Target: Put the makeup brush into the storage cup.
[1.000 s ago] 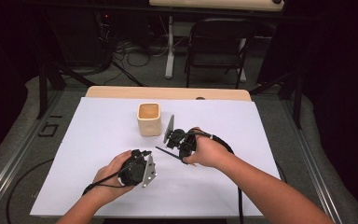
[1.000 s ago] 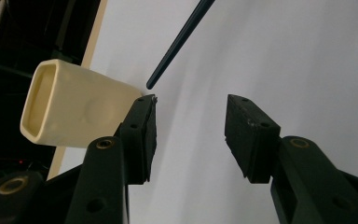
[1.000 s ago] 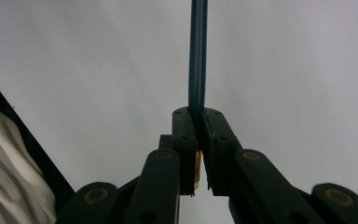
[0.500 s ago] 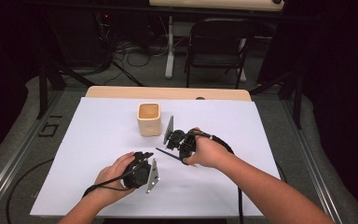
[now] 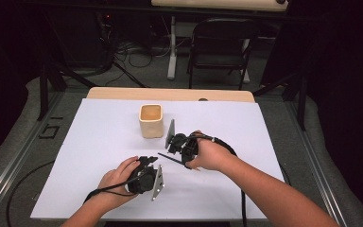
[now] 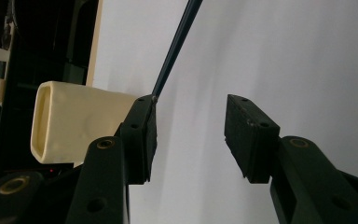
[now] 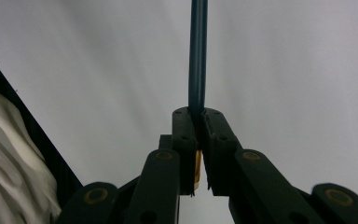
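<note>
White sheet covers the desk (image 5: pixel 99 142); dark room behind, a folding chair (image 5: pixel 222 47) and cables on the floor beyond the far edge.

Landmark: cream square cup (image 5: pixel 150 120), upright, toward the far middle of the sheet.

Right gripper (image 5: pixel 177 142) sits just near-right of the cup, held in the right hand (image 5: pixel 210 153). Its jaws are clenched on a thin dark rod (image 5: pixel 172 158). In the right gripper view the rod (image 7: pixel 198 56) runs straight out from between the pressed pads, pinched at its near end, white sheet behind it. From the high view the rod slants away from the cup, toward the person.

Left gripper (image 5: pixel 144 177) lies nearer the person than the cup, well apart from it, in the left hand (image 5: pixel 118 177). Its jaws stand released, a wide gap between the pads. In the left gripper view the rod (image 6: pixel 175 46) passes above the left pad, its end just at that pad's tip; whether it touches, cannot tell. It is not within the gap. The cup (image 6: pixel 74 123) shows on its side beyond that same jaw.
</note>
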A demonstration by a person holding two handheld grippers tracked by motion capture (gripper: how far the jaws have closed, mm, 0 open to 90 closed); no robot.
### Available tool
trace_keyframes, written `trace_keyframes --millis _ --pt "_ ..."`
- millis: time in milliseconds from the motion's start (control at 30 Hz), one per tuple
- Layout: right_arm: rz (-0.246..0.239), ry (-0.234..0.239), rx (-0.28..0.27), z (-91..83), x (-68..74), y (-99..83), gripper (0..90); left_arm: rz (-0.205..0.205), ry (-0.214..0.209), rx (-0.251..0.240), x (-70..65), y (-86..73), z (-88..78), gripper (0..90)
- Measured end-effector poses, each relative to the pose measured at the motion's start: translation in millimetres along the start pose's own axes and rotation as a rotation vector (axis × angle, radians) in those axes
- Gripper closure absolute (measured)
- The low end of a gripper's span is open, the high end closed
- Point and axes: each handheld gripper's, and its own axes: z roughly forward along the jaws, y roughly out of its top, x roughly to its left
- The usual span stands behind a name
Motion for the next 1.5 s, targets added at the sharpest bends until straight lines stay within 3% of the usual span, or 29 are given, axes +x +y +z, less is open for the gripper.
trace_keyframes --millis 267,967,1233,1300,1500 --pt "-0.030 0.014 0.033 0.7 3.5 3.8 84.1 0.025 0.010 0.006 -3.6 1.4 1.9 55.6" --pt "-0.069 0.016 0.041 3.9 14.4 12.6 84.1 0.113 0.058 0.017 -16.3 5.1 7.8 61.0" --pt "-0.083 0.020 0.037 5.0 19.3 15.9 84.1 0.119 0.051 0.018 -17.5 5.1 10.5 64.1" --pt "-0.093 0.026 0.068 2.9 20.3 17.9 84.1 0.118 0.047 0.021 -17.5 5.0 11.3 64.5" --pt "-0.098 0.029 0.045 3.6 24.8 19.7 84.1 0.117 0.043 0.025 -18.0 5.2 12.4 64.4"
